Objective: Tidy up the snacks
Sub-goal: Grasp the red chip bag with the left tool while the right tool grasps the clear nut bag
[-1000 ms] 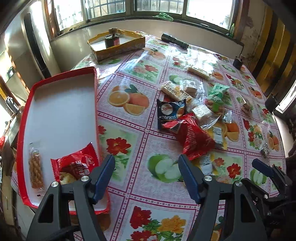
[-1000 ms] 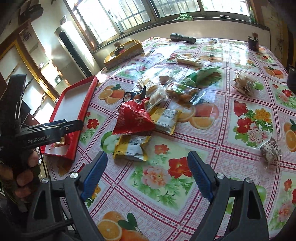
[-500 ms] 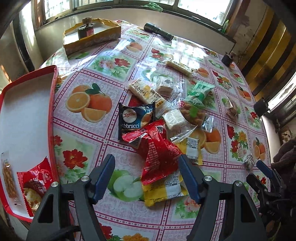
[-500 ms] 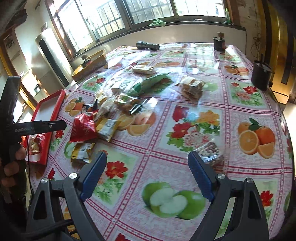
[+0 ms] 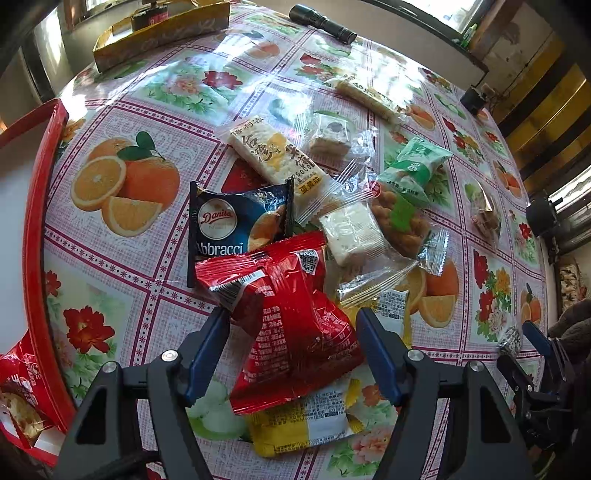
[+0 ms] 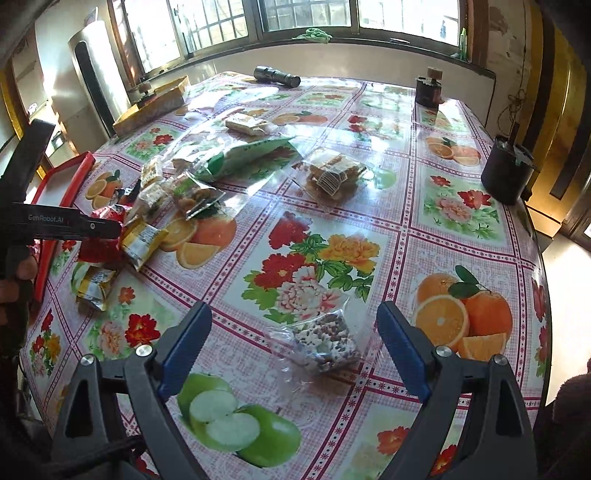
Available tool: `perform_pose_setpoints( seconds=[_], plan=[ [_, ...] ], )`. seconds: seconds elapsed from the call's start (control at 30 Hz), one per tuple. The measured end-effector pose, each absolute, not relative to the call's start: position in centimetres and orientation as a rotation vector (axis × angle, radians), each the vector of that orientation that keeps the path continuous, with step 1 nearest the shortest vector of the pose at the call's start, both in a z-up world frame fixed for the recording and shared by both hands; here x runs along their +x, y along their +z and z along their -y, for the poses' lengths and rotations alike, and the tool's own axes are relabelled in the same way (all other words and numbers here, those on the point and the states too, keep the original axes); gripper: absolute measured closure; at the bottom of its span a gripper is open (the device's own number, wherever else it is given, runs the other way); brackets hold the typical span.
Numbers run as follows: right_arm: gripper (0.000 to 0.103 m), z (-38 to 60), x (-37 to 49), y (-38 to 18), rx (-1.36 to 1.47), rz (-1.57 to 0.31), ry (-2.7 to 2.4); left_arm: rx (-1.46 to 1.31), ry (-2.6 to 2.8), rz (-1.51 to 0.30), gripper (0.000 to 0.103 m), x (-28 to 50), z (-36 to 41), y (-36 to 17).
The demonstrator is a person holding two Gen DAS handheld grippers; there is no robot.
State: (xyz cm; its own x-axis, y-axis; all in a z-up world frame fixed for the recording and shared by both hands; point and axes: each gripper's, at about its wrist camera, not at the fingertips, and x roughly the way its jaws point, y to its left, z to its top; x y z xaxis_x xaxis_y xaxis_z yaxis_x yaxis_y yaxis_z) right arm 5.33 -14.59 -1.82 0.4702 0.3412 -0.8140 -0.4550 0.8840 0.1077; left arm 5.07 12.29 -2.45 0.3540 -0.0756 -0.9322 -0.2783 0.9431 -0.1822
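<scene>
My left gripper [image 5: 291,343] is open with its jaws on either side of a red snack packet [image 5: 291,325] that lies on a yellow packet [image 5: 306,421] in the snack pile. A blue Abbracci packet [image 5: 229,229] and several clear-wrapped snacks lie just beyond. The red tray [image 5: 37,229] at the left holds a red packet [image 5: 18,387]. My right gripper [image 6: 293,343] is open with its jaws on either side of a clear packet of speckled snack [image 6: 325,343] near the table's near edge. The left gripper also shows in the right wrist view [image 6: 66,225] over the pile.
A yellow box [image 5: 159,33] and a black flashlight [image 5: 321,24] sit at the far side. A black cup [image 6: 508,173] and a small dark jar [image 6: 428,88] stand at the right edge. A clear biscuit packet [image 6: 332,177] lies mid-table on the fruit-print cloth.
My left gripper moved from the tray to the snack pile and now straddles the red packet. My right gripper swung right and forward to the speckled packet near the edge.
</scene>
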Motion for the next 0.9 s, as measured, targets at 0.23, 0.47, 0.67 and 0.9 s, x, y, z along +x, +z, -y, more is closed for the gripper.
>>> perform_pose_setpoints(
  seconds=[0.23,0.47,0.67,0.9],
  plan=[
    [0.033,15.1,5.3,-3.1,-0.143,-1.009,0.456,-0.331,0.080,-1.179,0.047,5.2,-12.2,-2.5],
    [0.064,14.4,4.5,-2.5,-0.110,-1.000,0.459,-0.306,0.073,-1.140,0.066,4.2,-12.6,-1.6],
    [0.088,13.7,3.5,-1.5,-0.011,-0.993,0.501,-0.302,0.061,-1.103,0.067,3.0,-13.2,-0.3],
    [0.087,13.5,3.1,-2.0,0.029,-1.023,0.515,-0.311,0.058,-1.089,0.067,1.9,-13.6,0.1]
  ],
)
